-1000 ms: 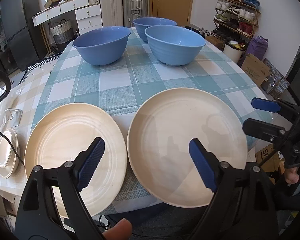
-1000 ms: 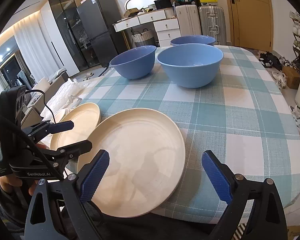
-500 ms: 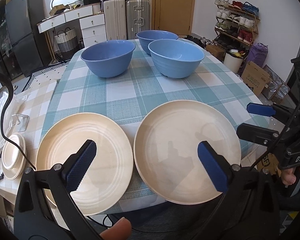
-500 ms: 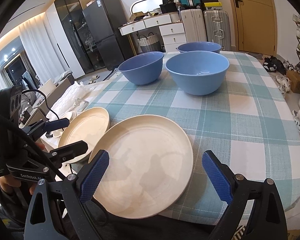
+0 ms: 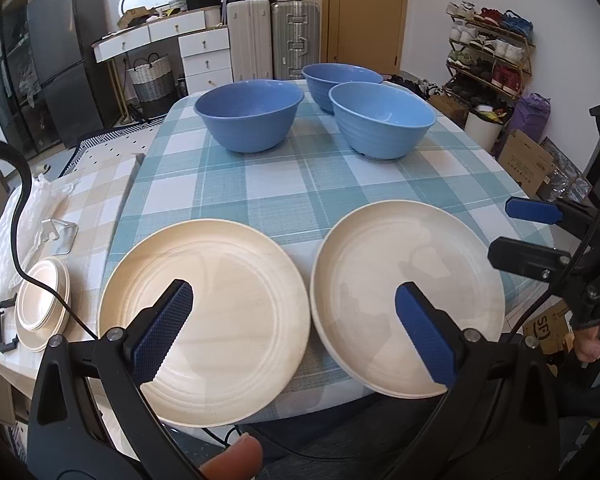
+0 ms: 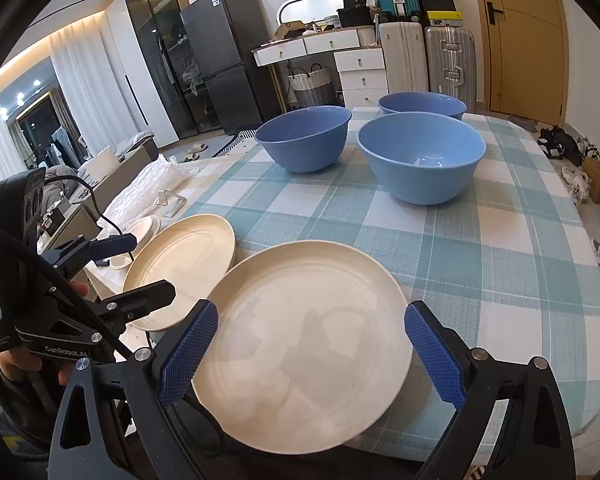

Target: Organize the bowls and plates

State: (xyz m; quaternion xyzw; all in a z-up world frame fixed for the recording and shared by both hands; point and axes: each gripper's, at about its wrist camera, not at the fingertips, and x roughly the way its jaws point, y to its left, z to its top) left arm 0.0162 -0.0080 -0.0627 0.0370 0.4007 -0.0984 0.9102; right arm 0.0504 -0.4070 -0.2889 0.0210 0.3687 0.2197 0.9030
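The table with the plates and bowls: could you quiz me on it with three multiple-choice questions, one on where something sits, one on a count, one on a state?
1. Where do the two large cream plates lie?
A. at the table's near edge
B. inside the bowls
C. on the floor

2. How many blue bowls stand on the table?
A. one
B. three
C. five

3. How do the left gripper's jaws stand?
A. clamped on a plate
B. clamped on a bowl
C. open, holding nothing

Answers: 1 A, the left plate and right plate overhang the near edge of the table. 2 B, three bowls. 3 C, the left gripper gapes above the plates.
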